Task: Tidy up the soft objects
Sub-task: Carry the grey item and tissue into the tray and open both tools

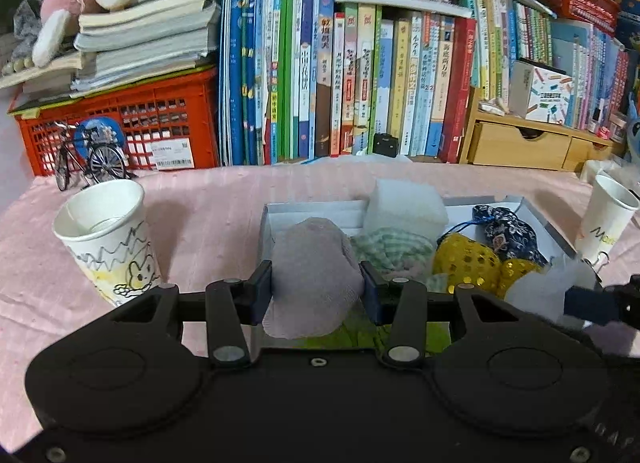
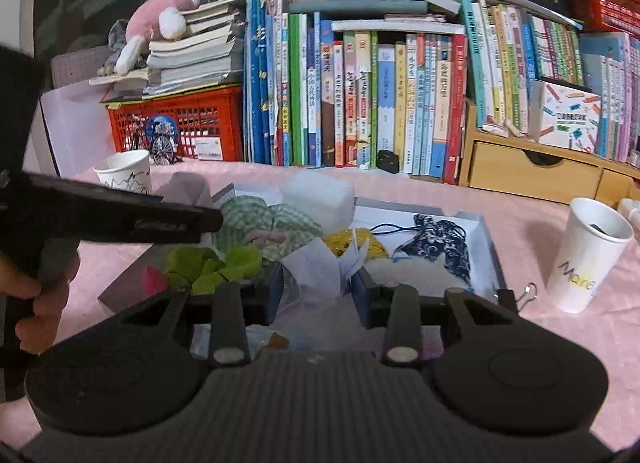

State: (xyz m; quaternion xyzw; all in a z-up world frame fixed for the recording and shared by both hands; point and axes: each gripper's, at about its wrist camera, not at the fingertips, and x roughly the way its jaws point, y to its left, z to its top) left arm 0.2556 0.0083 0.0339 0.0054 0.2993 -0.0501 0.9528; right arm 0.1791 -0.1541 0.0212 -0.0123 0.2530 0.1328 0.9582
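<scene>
Two claws loaded — left claw (image 1: pixel 316 291) pinching the soft pink sock (image 1: pixel 314 275) mid-body, right claw (image 2: pixel 316 287) clamping flimsy white tissue (image 2: pixel 316 275) — both light, squashy, easily torn.

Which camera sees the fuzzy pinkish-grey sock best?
The left wrist view: the pinkish-grey knitted sock sits front and centre, pinched by the left hand-held gripper. In the right wrist view, that gripper's black body hides nearly all of it.
</scene>
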